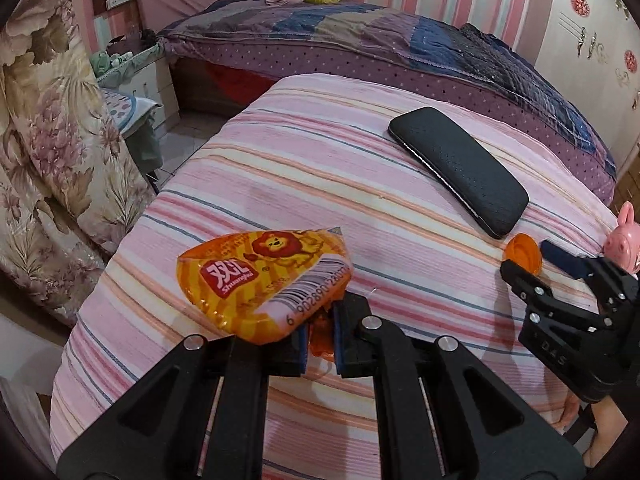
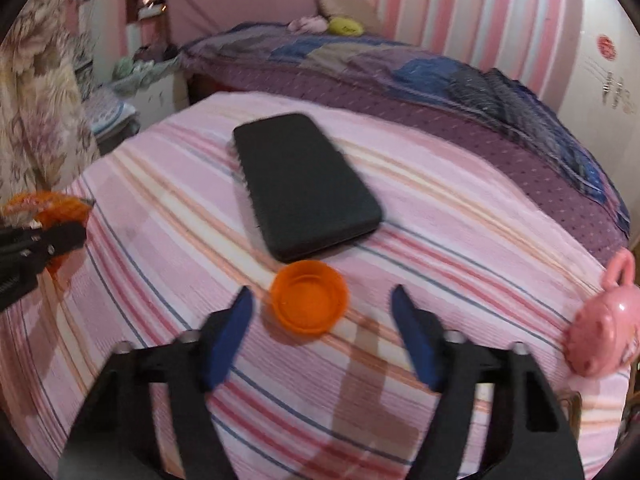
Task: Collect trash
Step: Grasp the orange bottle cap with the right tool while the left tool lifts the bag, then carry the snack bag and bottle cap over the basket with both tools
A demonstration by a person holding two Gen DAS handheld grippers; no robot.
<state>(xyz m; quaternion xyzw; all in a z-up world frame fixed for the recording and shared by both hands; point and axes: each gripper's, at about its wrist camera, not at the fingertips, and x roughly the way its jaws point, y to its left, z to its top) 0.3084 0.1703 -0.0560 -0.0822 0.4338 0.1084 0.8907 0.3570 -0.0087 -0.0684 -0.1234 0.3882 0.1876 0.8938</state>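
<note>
My left gripper [image 1: 320, 332] is shut on an orange snack wrapper [image 1: 264, 276] with a lion print, held just above the pink striped cloth [image 1: 320, 168]. The wrapper also shows at the left edge of the right wrist view [image 2: 44, 208]. An orange bottle cap [image 2: 308, 298] lies open side up on the cloth, just ahead of and between the tips of my right gripper [image 2: 322, 304], which is open and empty. The cap [image 1: 520, 254] and the right gripper [image 1: 528, 260] also show in the left wrist view at the right.
A black phone case [image 2: 300, 184] lies on the cloth behind the cap, also in the left wrist view [image 1: 460, 168]. A pink pig toy [image 2: 604, 320] sits at the cloth's right edge. A bed with a purple quilt [image 1: 360, 36] stands beyond; flowered fabric [image 1: 48, 140] hangs left.
</note>
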